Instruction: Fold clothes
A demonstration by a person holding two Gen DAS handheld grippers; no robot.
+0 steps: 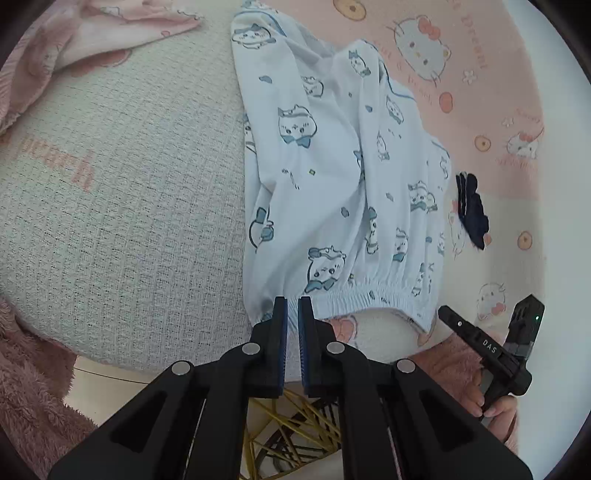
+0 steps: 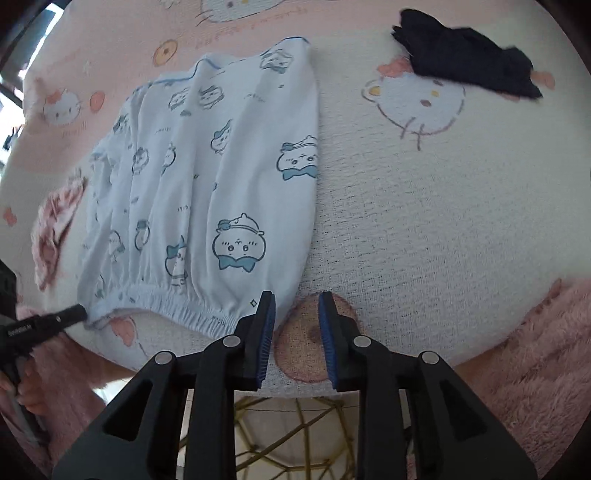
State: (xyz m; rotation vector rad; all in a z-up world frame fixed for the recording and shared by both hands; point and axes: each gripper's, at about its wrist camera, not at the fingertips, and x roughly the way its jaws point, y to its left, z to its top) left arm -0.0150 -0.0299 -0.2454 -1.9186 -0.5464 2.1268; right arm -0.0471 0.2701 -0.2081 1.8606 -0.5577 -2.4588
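Note:
Light blue pyjama bottoms (image 1: 332, 177) with a cartoon print lie flat on a pink and white cat-print blanket (image 2: 424, 206), elastic waistband (image 2: 177, 306) toward me. My left gripper (image 1: 292, 308) sits at the waistband's left corner, its jaws nearly together with pale fabric between the blue pads. In the right wrist view its black tip touches that same corner. My right gripper (image 2: 295, 306) stands open at the waistband's right corner. Its left finger (image 2: 266, 314) overlaps the fabric edge, and only blanket shows between the pads.
A small dark navy garment (image 2: 469, 62) lies on the blanket beyond and right of the bottoms. A pink printed cloth (image 1: 74, 33) lies at the far left. Fluffy pink sleeves (image 2: 535, 350) flank the near edge. Below it shows a yellow wire frame (image 1: 295, 424).

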